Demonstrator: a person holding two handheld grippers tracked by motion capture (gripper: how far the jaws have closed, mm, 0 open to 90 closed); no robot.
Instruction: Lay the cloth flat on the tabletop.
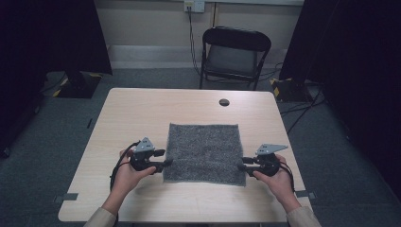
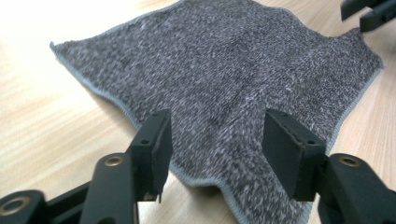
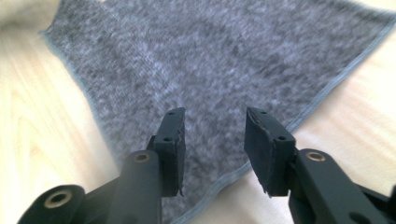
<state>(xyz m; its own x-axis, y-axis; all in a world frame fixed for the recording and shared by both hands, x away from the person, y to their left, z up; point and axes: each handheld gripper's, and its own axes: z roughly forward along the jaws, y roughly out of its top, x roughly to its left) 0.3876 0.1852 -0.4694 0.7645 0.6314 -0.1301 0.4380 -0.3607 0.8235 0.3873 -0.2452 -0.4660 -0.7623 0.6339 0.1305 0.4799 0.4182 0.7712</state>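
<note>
High view, item one: left gripper (image 1: 161, 163), held in the person's left hand (image 1: 126, 174), jaws spread, tips at the near left corner of the grey towel (image 1: 204, 152). Left gripper view confirms: both jaws wide apart (image 2: 215, 140), nothing between them but air, the cloth's hemmed corner lying directly beneath and slightly rumpled.

Item two: right gripper (image 1: 245, 164), held in the right hand (image 1: 278, 178), tips at the near right corner. Right gripper view: jaws parted (image 3: 214, 140), somewhat less widely, hovering over the corner's hem; not pinching.

Item three: towel, spread nearly flat on the near half of the wooden table (image 1: 137, 113), roughly centred between the two hands.

Item four: folding chair (image 1: 235, 52), beyond the table, well apart.

Handling note (judgement): the step appears to be taking both near corners. Best done by lowering each lower jaw flush to the tabletop, sliding it under the hem, and closing on the edge binding rather than the pile; both sides together, to keep the cloth square.
</note>
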